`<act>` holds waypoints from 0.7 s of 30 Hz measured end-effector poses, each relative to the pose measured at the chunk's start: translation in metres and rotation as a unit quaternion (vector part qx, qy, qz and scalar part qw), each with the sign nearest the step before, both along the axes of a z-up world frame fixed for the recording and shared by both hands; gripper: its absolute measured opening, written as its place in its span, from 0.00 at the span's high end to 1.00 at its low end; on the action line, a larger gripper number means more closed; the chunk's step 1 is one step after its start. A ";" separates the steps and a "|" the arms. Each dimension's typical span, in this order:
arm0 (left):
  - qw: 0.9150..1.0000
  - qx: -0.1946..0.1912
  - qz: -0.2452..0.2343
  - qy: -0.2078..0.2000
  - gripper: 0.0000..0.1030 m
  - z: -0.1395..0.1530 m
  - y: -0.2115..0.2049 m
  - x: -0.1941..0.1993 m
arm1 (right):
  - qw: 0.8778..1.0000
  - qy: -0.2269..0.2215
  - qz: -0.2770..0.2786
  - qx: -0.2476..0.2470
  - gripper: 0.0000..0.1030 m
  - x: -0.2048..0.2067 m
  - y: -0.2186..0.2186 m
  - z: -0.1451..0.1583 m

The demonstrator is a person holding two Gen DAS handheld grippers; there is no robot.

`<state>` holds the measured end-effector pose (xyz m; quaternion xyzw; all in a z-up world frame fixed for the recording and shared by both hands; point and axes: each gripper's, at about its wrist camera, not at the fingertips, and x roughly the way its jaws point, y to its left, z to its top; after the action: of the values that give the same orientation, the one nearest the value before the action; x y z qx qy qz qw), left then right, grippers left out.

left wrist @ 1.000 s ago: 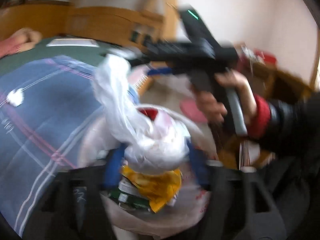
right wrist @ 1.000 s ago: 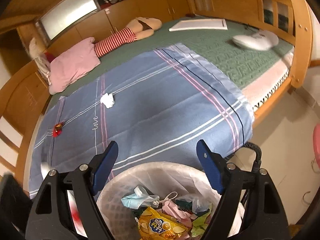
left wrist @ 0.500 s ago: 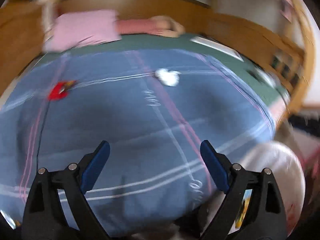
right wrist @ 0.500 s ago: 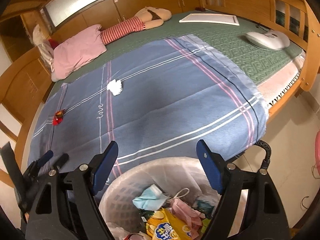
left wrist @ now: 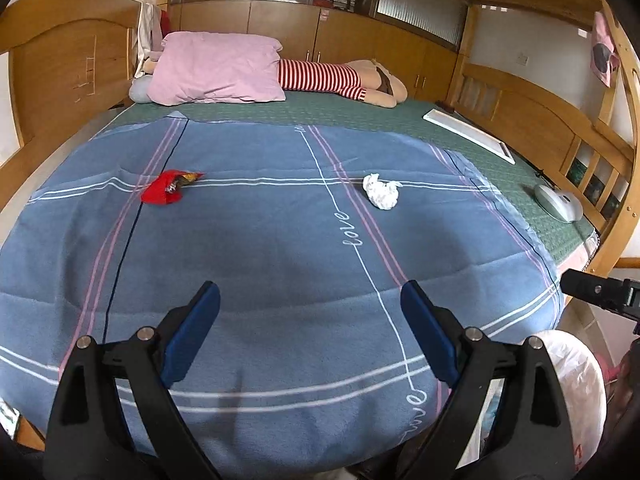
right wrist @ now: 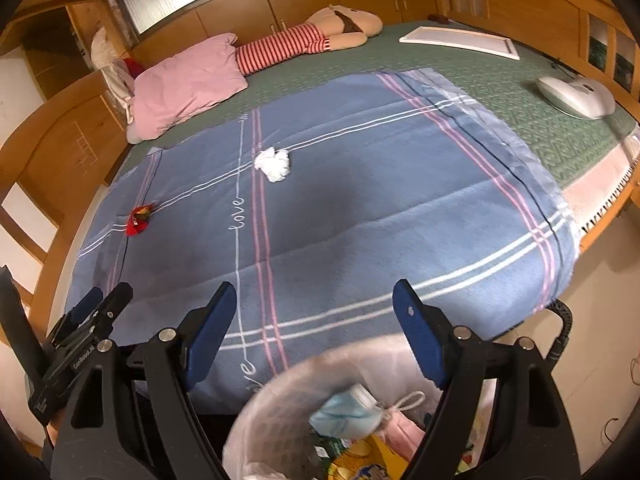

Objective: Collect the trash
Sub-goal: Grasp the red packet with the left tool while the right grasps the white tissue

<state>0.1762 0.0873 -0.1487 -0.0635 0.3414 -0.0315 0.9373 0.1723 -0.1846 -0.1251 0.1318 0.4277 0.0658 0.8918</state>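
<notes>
Left wrist: tissue (left wrist: pixel 381 196) beyond tool (left wrist: pixel 310 332)

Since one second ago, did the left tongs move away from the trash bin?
Yes. The left tongs swung from the trash bin to face the blue blanket; the bin now sits at the view's right edge.

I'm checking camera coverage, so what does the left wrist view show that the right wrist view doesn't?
Only the left: the left gripper from behind, jaws apart and empty. Only the right: the bin's contents, a face mask among them. Both: the red wrapper and the tissue wad, apart on the blanket.
</notes>
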 end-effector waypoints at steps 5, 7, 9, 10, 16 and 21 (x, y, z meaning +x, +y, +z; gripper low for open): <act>0.994 0.020 0.094 0.048 0.12 0.010 0.053 0.072 | 0.999 0.020 0.032 0.001 0.23 0.050 0.029 -0.003; 0.988 0.048 0.140 0.049 0.12 0.010 0.080 0.107 | 0.999 0.021 0.046 -0.006 0.23 0.076 0.046 -0.007; 0.980 0.063 0.176 0.065 0.12 0.001 0.105 0.140 | 0.998 0.020 0.059 -0.020 0.23 0.108 0.069 -0.014; 0.977 0.058 0.191 0.073 0.12 -0.007 0.120 0.157 | 0.997 0.022 0.065 -0.021 0.23 0.123 0.078 -0.018; 0.970 0.065 0.196 0.130 0.12 -0.059 0.150 0.220 | 0.996 0.034 0.037 -0.070 0.23 0.235 0.127 -0.059; 0.971 0.128 0.149 0.136 0.10 -0.082 0.146 0.243 | 0.987 0.071 0.008 -0.143 0.24 0.282 0.141 -0.101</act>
<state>0.4192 0.2331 -0.2303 0.0031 0.4533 0.1612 0.8767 0.4545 -0.0434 -0.2260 0.0033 0.4960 0.0015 0.8683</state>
